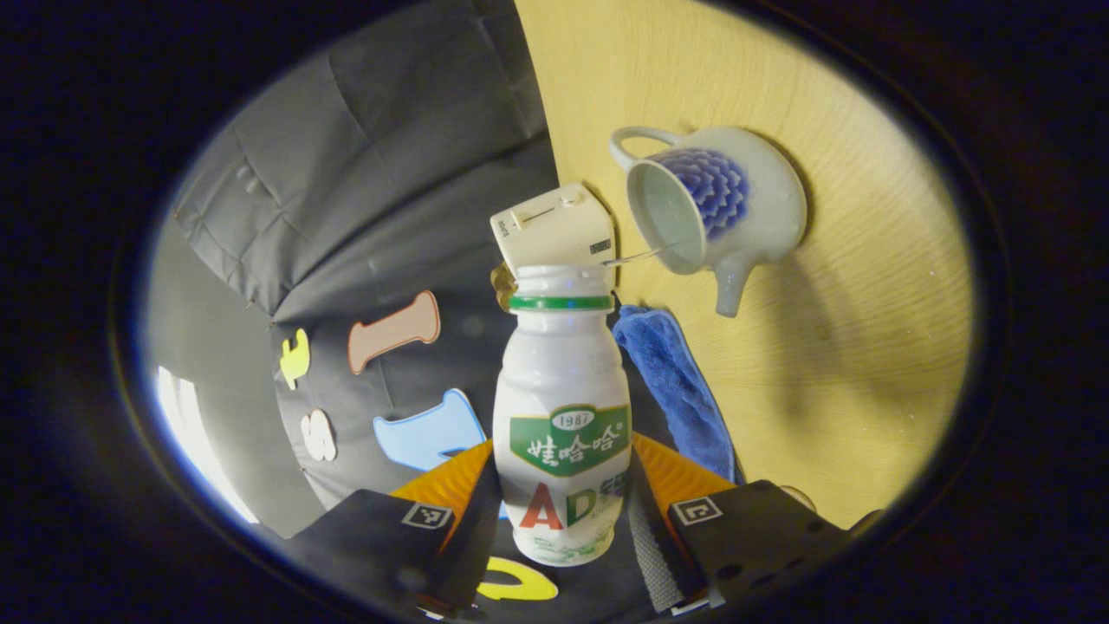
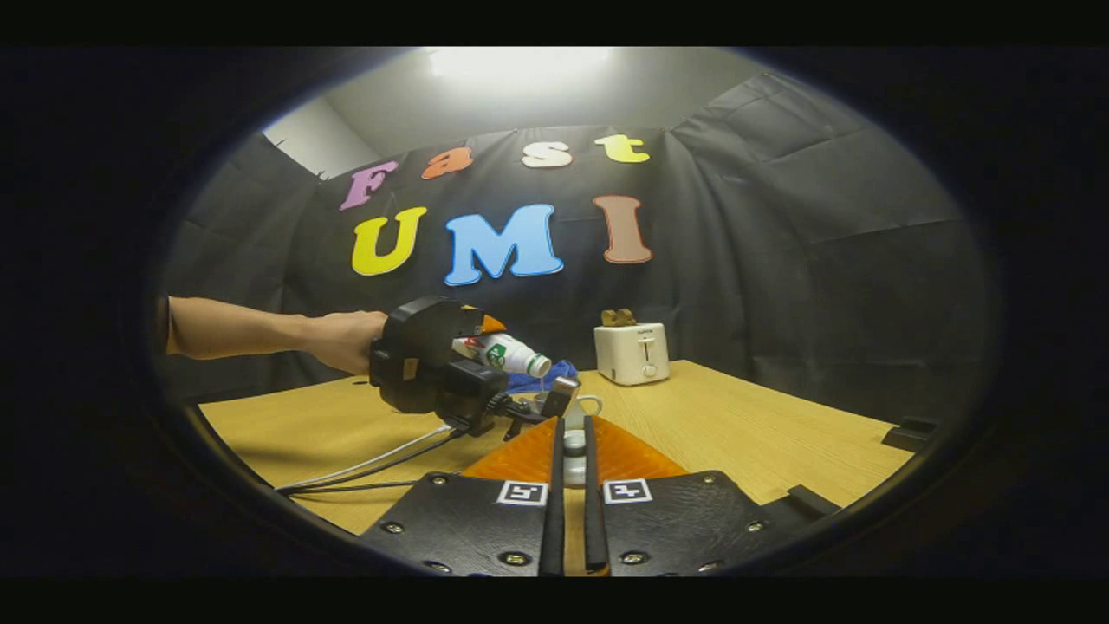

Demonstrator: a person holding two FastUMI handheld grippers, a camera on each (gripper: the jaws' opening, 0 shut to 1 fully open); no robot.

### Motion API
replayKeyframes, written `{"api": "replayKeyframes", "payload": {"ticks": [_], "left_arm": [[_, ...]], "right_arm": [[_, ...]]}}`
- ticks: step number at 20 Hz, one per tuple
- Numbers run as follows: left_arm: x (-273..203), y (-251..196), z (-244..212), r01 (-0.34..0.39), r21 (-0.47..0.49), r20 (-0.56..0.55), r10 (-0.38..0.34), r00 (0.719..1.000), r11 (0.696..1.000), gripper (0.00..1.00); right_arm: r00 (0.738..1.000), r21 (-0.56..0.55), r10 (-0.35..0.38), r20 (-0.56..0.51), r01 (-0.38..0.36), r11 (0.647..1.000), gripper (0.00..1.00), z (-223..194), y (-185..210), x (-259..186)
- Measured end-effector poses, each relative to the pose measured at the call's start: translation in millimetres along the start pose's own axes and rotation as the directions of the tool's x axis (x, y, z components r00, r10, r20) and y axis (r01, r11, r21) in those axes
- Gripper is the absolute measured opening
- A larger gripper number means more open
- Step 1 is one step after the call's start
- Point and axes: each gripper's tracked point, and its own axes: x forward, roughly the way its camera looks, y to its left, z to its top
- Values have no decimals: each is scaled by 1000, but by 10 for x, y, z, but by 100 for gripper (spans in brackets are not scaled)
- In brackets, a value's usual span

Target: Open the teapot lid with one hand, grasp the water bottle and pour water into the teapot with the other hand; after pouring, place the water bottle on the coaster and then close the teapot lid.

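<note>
Left gripper (image 1: 563,520): its 2 fingers clamp the white plastic water bottle (image 1: 563,416), tipped toward 1 o'clock.
White-and-blue ceramic teapot (image 1: 715,204): open, lidless, on the wooden table (image 1: 866,347).
Right gripper (image 2: 573,468): fingers pinch the small white teapot lid (image 2: 573,446).

a cream toaster (image 2: 632,353) stands on the wooden table (image 2: 762,433) near the black cloth wall (image 2: 780,260), something brown in its slot. a blue towel (image 1: 680,386) lies crumpled on the table beside the toaster.

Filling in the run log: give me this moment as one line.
phase: pouring | left gripper: shut on water bottle, tilted over open teapot | right gripper: holds teapot lid
</note>
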Motion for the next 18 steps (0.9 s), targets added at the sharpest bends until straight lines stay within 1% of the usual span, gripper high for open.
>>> {"api": "replayKeyframes", "payload": {"ticks": [4,5,6,8,9,10,11,13,14,18], "left_arm": [[3,15,21,6,12,11,-7,1000,1000,77],[1,19,23,6,17,12,-6,1000,1000,77],[7,17,18,7,19,14,-7,1000,1000,77],[16,16,16,12,17,17,-12,1000,1000,77],[16,14,26,14,16,20,-15,1000,1000,77],[17,9,23,20,9,24,-20,1000,1000,77],[18,-1,25,27,-1,28,-27,999,1000,77],[31,-16,19,50,-19,34,-50,998,999,77],[34,-20,18,58,-29,39,-57,998,998,77],[46,-71,31,95,-78,58,-90,994,992,77]], "right_arm": [[1000,-1,-2,-1,2,1000,0,2,-2,4],[1000,-2,-1,-1,1,1000,9,8,1,5],[1000,-4,0,-2,0,1000,0,1,6,-1],[1000,-3,1,-4,-1,1000,0,-7,7,8],[1000,-1,1,-6,-1,1000,9,-8,4,11],[1000,0,0,-7,0,1000,9,-10,1,8],[1000,0,0,-8,0,1000,0,-11,-2,4],[1000,1,0,-9,0,1000,0,-18,-9,9],[1000,2,0,-9,0,1000,9,-19,-6,8],[1000,2,-1,-10,1,1000,9,-19,-6,18]]}}
